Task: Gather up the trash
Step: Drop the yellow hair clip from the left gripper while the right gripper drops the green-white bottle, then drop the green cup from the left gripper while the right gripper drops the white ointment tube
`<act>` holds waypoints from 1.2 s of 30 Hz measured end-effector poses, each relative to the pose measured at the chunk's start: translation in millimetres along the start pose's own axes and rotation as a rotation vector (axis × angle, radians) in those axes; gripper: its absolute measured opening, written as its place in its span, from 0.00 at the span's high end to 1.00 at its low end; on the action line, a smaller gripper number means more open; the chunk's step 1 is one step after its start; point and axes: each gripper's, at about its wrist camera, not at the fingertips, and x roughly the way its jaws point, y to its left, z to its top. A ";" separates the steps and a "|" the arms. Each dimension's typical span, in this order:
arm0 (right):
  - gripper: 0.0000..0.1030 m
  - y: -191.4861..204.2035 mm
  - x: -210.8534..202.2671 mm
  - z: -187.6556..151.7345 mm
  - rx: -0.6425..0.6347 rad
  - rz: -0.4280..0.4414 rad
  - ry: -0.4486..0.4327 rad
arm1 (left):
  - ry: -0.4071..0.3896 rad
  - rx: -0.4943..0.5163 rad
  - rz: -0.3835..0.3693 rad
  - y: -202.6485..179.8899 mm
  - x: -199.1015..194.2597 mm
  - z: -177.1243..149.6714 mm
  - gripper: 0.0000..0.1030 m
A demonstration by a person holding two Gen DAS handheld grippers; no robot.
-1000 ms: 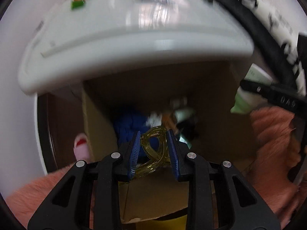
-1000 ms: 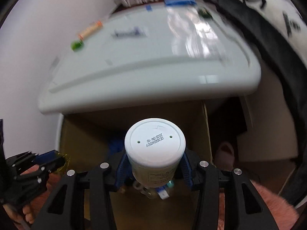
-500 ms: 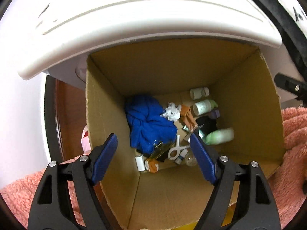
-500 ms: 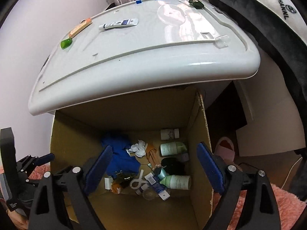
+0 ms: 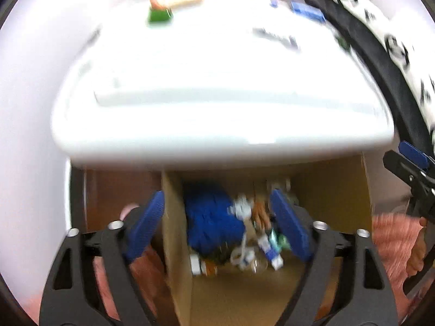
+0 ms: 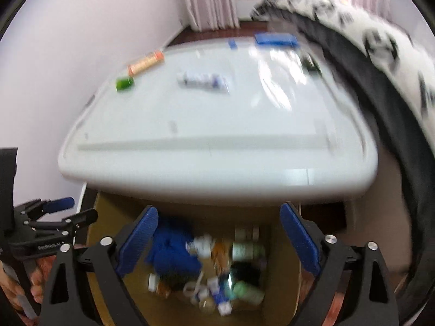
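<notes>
A brown cardboard box (image 5: 334, 190) (image 6: 280, 293) stands on the floor under the edge of a white table (image 5: 217, 81) (image 6: 212, 125). Inside lie a blue cloth (image 5: 212, 217) (image 6: 171, 252), bottles, tubes and other small trash. My left gripper (image 5: 220, 228) hangs above the box with its jaws still opening and nothing between them. My right gripper (image 6: 218, 240) is likewise above the box, jaws opening wide and empty. On the table lie a white tube (image 6: 204, 80), a green piece (image 6: 124, 83) (image 5: 160, 15), an orange stick (image 6: 146, 62) and a blue pack (image 6: 274, 38).
A black and white patterned fabric (image 6: 380, 49) curves along the table's right side. Pink fluffy fabric (image 5: 391, 239) lies around the box. A pale wall (image 6: 68, 40) is to the left, curtains (image 6: 209, 0) at the back. The left gripper (image 6: 49, 222) shows in the right wrist view.
The left gripper let go of a yellow clip and the right gripper a white bottle; both fell into the box. Both grippers opened wide, rose and tilted toward the table.
</notes>
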 end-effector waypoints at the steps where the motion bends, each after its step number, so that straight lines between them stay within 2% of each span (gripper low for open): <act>1: 0.06 4.4 4.2 22.5 -0.022 0.004 -0.030 | -0.035 -0.023 0.013 8.0 -4.0 16.4 0.14; 3: 0.05 12.5 19.7 55.3 -0.062 0.011 -0.057 | -0.092 -0.086 0.041 29.0 -7.8 50.3 0.14; 4: 0.05 17.5 37.0 78.0 -0.091 0.018 -0.060 | -0.105 -0.115 0.044 38.3 -8.2 62.7 0.14; 8: 0.06 31.1 100.4 134.0 -0.206 0.015 -0.052 | -0.141 -0.228 0.080 76.8 -3.5 100.2 0.14; 10: 0.12 37.9 127.6 151.2 -0.263 0.006 -0.032 | -0.149 -0.266 0.090 92.4 1.1 105.0 0.14; 12: 0.28 44.2 156.2 164.7 -0.316 0.016 -0.001 | -0.130 -0.307 0.084 102.6 5.6 105.6 0.14; 13: 0.31 44.9 169.7 172.0 -0.330 0.038 0.018 | -0.114 -0.329 0.053 106.7 8.7 104.7 0.14; 15: 0.31 44.6 185.7 178.2 -0.339 0.047 0.039 | -0.099 -0.331 0.021 108.8 11.7 105.4 0.14; 16: 0.31 44.0 193.9 180.8 -0.343 0.048 0.053 | -0.095 -0.314 0.028 107.8 13.8 106.4 0.14; 17: 0.35 41.6 200.9 182.8 -0.340 0.066 0.066 | -0.089 -0.302 0.047 107.1 15.2 106.4 0.14; 18: 0.40 36.1 202.7 183.9 -0.309 0.117 0.072 | -0.082 -0.298 0.060 107.8 16.3 104.6 0.14; 20: 0.75 29.0 200.3 184.4 -0.268 0.148 0.072 | -0.063 -0.305 0.051 108.0 20.3 103.6 0.14; 21: 0.78 28.0 196.4 183.2 -0.264 0.142 0.071 | -0.055 -0.316 0.039 108.0 22.6 103.5 0.14; 25: 0.79 27.3 177.1 167.1 -0.271 0.131 0.099 | -0.061 -0.314 0.025 106.8 25.3 104.6 0.14; 28: 0.79 17.7 143.7 150.9 -0.197 0.196 0.068 | -0.098 -0.308 0.002 105.0 28.0 110.3 0.14; 30: 0.79 5.9 111.2 136.5 -0.118 0.277 0.029 | -0.098 -0.323 -0.010 108.3 37.1 129.1 0.14; 32: 0.79 -2.6 84.7 122.1 -0.073 0.314 -0.002 | -0.099 -0.362 -0.030 113.1 47.6 149.2 0.14; 33: 0.79 -4.6 74.6 115.0 -0.058 0.324 -0.011 | -0.109 -0.372 -0.005 114.2 55.6 166.0 0.14; 36: 0.79 -6.8 50.5 97.3 -0.029 0.351 -0.026 | -0.123 -0.278 0.130 101.6 75.6 203.9 0.14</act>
